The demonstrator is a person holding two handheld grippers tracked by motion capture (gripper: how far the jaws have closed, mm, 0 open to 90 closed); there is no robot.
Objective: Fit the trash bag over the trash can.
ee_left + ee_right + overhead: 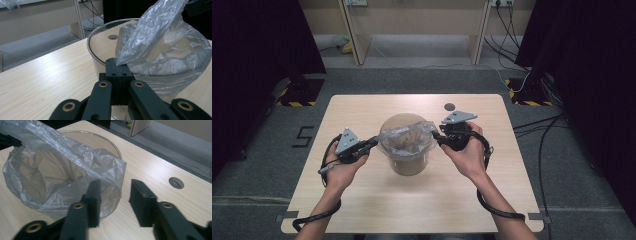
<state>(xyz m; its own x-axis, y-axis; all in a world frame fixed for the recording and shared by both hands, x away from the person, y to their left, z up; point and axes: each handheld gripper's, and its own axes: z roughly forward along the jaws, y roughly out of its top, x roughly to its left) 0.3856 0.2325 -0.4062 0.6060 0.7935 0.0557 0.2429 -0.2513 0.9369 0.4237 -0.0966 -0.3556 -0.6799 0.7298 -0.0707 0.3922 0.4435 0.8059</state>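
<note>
The left gripper [119,68], low centre in its own view, pinches a clear plastic bag [162,50]. The bag lines a transparent bucket [407,150] mid-frame on the tabletop [362,200]. The right gripper [113,192] gapes beside the bucket's rim.

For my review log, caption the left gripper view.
Left tongs shut on clear plastic bag draped in transparent bin.
</note>
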